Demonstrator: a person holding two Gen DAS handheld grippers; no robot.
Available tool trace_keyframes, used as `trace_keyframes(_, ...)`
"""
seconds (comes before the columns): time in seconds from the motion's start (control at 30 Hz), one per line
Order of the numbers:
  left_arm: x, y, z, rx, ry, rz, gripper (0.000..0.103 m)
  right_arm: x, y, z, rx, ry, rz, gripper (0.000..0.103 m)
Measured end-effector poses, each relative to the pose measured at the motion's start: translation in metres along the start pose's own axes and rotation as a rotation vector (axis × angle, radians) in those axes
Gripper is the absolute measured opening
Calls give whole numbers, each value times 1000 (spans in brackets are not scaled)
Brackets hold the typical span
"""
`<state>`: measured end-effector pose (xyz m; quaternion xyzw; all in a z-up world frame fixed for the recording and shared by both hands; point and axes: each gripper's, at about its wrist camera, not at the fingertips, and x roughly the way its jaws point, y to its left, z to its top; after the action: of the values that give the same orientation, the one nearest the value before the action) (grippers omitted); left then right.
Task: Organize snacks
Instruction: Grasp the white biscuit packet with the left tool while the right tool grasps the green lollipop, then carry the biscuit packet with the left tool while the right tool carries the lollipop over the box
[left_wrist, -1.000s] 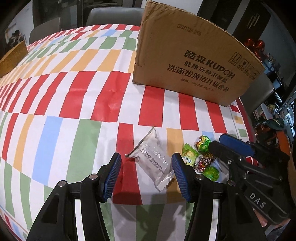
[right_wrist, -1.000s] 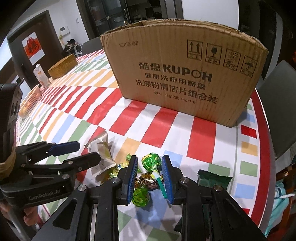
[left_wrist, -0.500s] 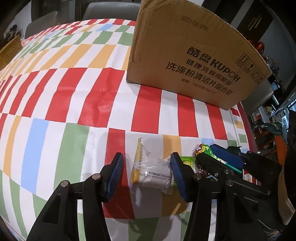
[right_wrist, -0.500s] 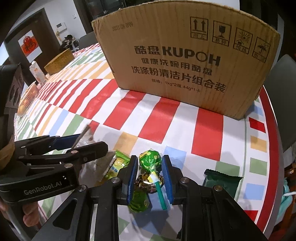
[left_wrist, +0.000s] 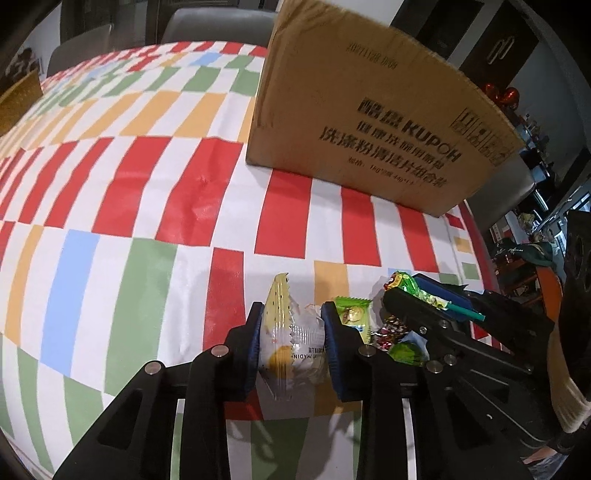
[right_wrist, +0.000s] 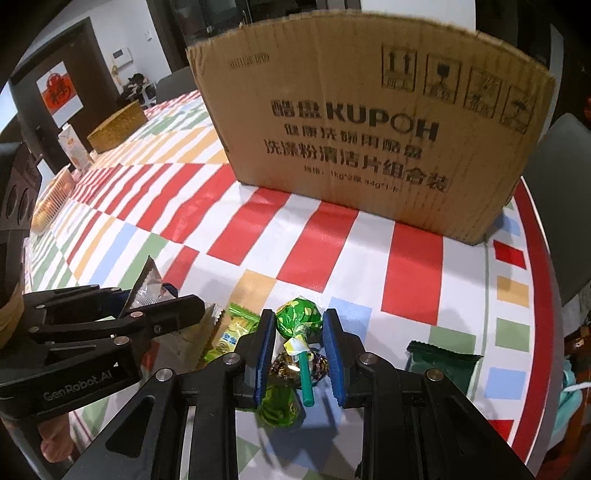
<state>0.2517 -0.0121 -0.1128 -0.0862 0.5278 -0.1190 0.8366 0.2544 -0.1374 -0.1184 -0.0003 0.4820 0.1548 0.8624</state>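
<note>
My left gripper (left_wrist: 291, 332) is shut on a clear-and-white snack packet (left_wrist: 286, 338) with a yellow end, held just above the tablecloth. My right gripper (right_wrist: 299, 349) is shut on a green lollipop (right_wrist: 297, 317) with a green stick, lifted above the other sweets. Below it lie a brown-wrapped candy (right_wrist: 291, 367), a green candy (right_wrist: 277, 406) and a green-yellow packet (right_wrist: 232, 328). The open cardboard box (right_wrist: 369, 122) stands upright at the far side; it also shows in the left wrist view (left_wrist: 369, 110). The right gripper shows in the left wrist view (left_wrist: 436, 306).
A dark green packet (right_wrist: 439, 367) lies right of my right gripper near the table's red rim (right_wrist: 535, 295). A woven basket (right_wrist: 118, 125), a carton (right_wrist: 74, 147) and a tray (right_wrist: 51, 199) stand at the far left. Grey chairs (left_wrist: 218, 22) stand behind the table.
My left gripper has shut on the white packet and lifted it. My right gripper has risen with the lollipop, moving nearer the box.
</note>
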Motion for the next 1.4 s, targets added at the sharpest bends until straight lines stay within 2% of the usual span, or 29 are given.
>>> trace_keyframes(0.43,-57,-22,8,75,-150,6,31,-66,0,6,0,-143,-4,27)
trace_keyframes(0.77,-100,-44,27,144,-278,-3,31,-118,-2,19,3,-271,-18,27)
trace_keyframes(1.2,-141,-77,73,251,-428,16,31,-166,-16,58,16,-413,-59,27)
trace_keyframes(1.4,-146,-84,103,281,-455,31,31,-175,-27,82,23,-447,-81,27)
